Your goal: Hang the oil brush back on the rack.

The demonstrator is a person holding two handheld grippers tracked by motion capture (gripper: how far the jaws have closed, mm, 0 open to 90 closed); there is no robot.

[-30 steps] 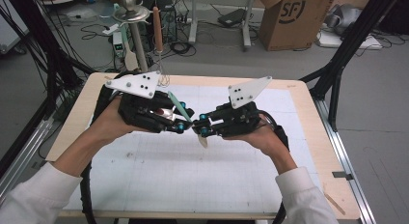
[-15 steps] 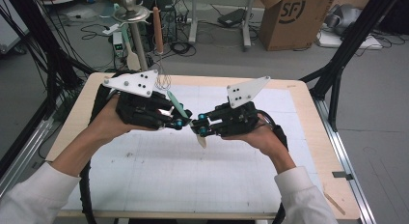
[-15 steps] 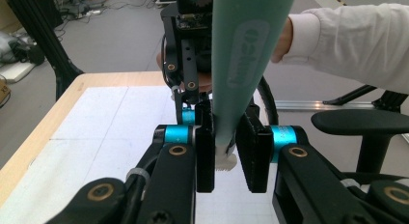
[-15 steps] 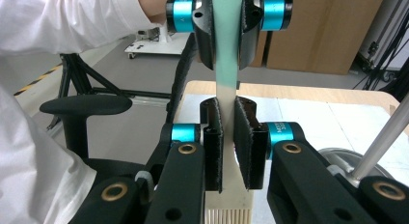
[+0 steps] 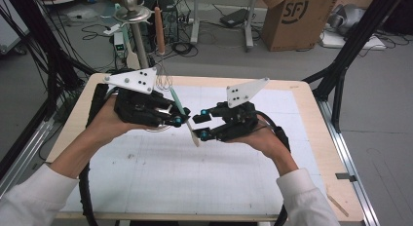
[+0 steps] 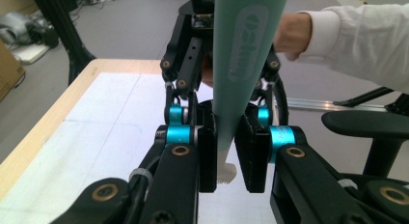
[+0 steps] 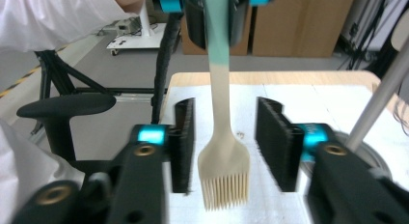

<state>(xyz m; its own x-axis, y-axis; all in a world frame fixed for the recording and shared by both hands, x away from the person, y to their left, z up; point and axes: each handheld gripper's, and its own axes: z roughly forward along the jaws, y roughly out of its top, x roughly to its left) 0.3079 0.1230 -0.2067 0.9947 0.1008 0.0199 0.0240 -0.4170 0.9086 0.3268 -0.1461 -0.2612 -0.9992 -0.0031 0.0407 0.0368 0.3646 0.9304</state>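
From above, the left gripper (image 5: 179, 120) and right gripper (image 5: 200, 126) meet nose to nose over the table (image 5: 311, 116), a silicone brush (image 5: 187, 123) bridging them. Looking along the left gripper's (image 6: 226, 154) jaws, they clamp the teal handle of the brush (image 6: 241, 64). Along the right gripper's (image 7: 225, 143) jaws, the cream bristle head (image 7: 224, 171) hangs between pads that have just been opening and stand clear of it. It looks like a hand-over, right to left; next the right should back straight off.
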